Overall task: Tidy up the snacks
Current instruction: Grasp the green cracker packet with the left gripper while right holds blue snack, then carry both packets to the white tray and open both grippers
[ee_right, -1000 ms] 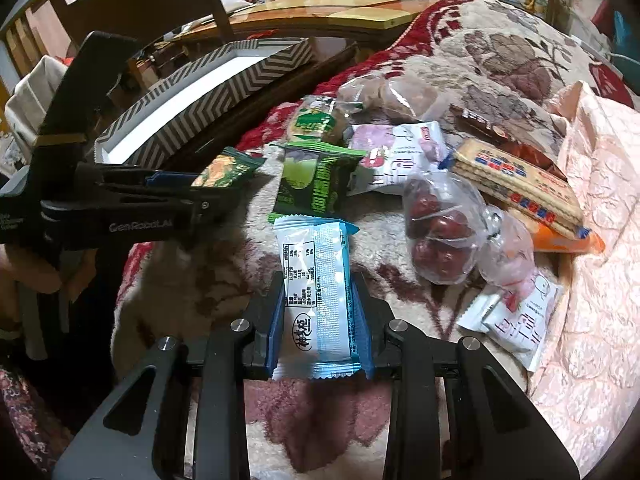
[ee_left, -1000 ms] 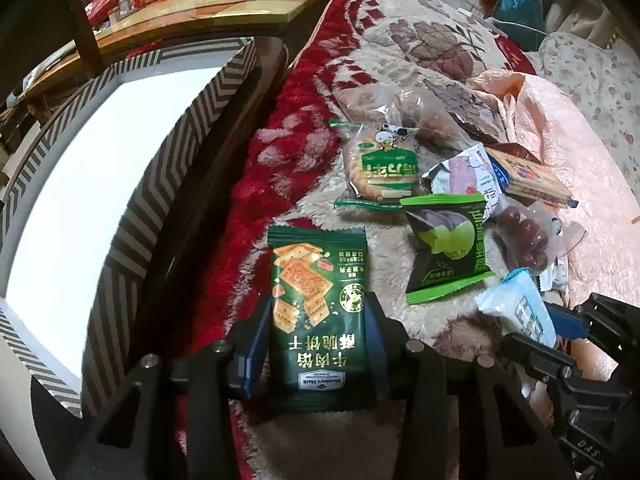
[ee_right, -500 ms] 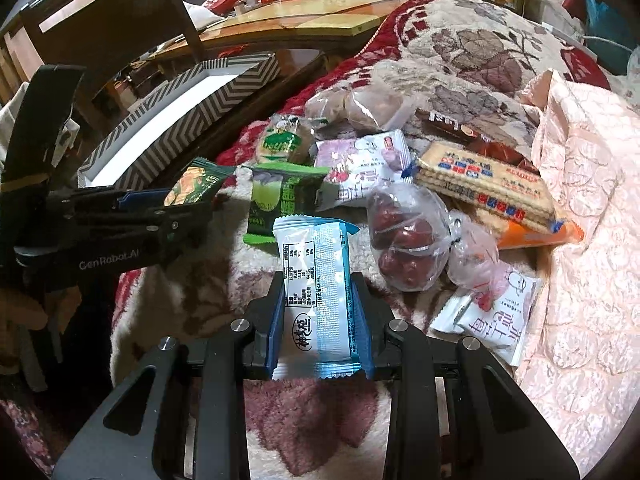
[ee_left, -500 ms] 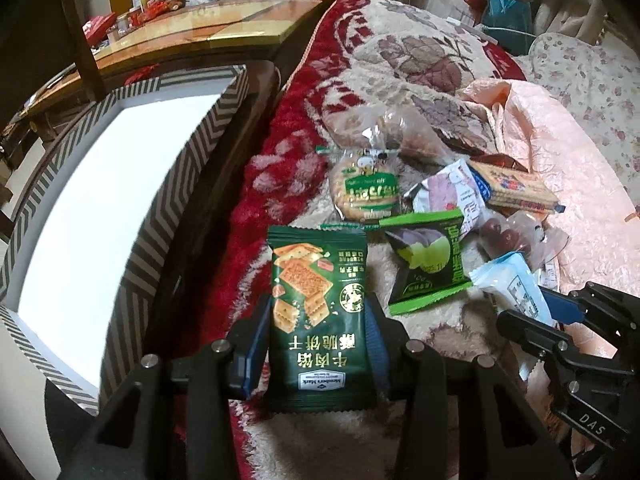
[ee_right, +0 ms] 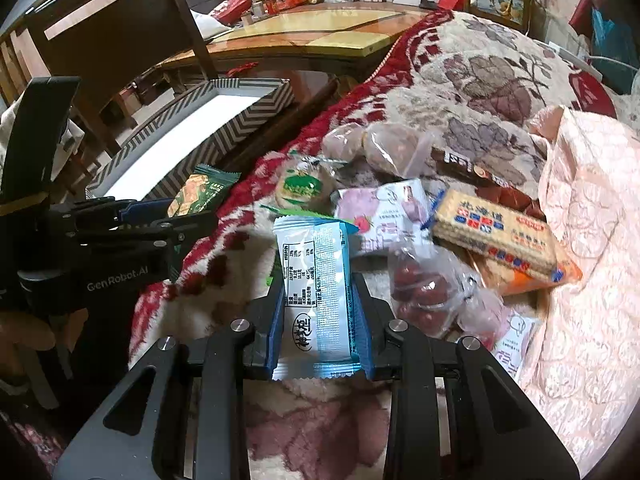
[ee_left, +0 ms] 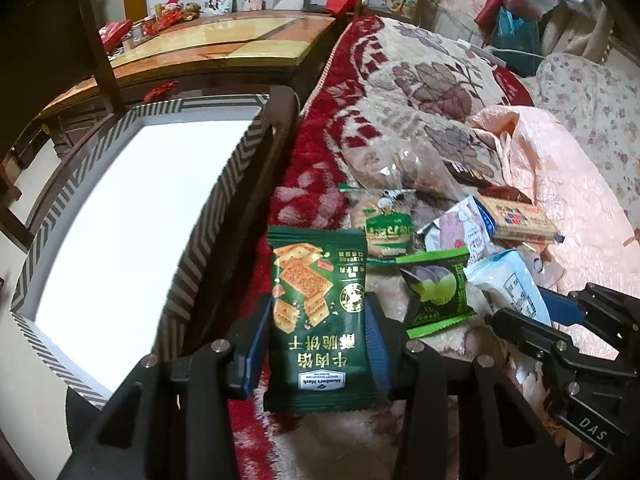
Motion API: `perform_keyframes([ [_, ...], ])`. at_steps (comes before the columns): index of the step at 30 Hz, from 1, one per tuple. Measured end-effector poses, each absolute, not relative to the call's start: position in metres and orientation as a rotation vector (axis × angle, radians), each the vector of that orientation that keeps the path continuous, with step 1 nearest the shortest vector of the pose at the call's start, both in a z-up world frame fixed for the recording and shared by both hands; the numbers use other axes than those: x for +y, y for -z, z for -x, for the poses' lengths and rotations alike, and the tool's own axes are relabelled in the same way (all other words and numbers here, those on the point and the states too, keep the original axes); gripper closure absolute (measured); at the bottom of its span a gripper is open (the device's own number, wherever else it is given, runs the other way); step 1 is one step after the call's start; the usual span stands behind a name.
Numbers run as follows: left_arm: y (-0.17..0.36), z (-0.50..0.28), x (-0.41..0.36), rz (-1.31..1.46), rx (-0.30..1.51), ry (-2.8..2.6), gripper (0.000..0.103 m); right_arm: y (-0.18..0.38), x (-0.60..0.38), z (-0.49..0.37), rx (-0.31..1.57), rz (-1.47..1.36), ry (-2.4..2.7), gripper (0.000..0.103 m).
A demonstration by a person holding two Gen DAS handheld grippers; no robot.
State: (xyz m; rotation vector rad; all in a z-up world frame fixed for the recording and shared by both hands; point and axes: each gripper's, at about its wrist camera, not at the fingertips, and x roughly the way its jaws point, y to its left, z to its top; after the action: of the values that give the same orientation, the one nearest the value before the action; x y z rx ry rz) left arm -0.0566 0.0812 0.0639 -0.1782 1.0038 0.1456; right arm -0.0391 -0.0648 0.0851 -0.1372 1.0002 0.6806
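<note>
Far left, a shallow rectangular box (ee_left: pixel 224 208) with grey-and-white chevron walls and a plain white floor sits beside the bed; nothing shows inside it. A dark wooden rail (ee_left: pixel 256 216) runs between the box and the red-and-cream plush blanket (ee_left: pixel 320 152).

The left gripper (ee_left: pixel 318 344) is closed on a dark green cracker packet (ee_left: pixel 320 320), its blue-padded fingers (ee_left: pixel 252 344) pressing both long edges; the packet is held upright above the blanket's red border, just beside the box wall.

Right of it, a heap of snacks lies on the blanket: a round biscuit pack with green label (ee_left: pixel 386 228), a clear bag of pale buns (ee_right: pixel 380 144), a green matcha-cake packet (ee_left: pixel 438 292), a pink-and-white sachet (ee_right: pixel 384 212), a flat rectangular cracker pack (ee_right: pixel 496 236) resting on an orange wrapper, and a crinkled clear bag of red dates (ee_right: pixel 420 284). These overlap and touch one another.

The right gripper (ee_right: pixel 320 312) is clamped on a light blue wafer packet (ee_right: pixel 316 288), held upright above the heap's near edge. Farther right lies a pink quilted cover (ee_right: pixel 580 240).
</note>
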Motion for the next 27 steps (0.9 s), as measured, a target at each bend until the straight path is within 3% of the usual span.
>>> perform_keyframes([
  [27, -0.079, 0.063, 0.14, 0.246, 0.958, -0.251, 0.057, -0.112, 0.013, 0.026, 0.979, 0.181, -0.776, 0.074],
])
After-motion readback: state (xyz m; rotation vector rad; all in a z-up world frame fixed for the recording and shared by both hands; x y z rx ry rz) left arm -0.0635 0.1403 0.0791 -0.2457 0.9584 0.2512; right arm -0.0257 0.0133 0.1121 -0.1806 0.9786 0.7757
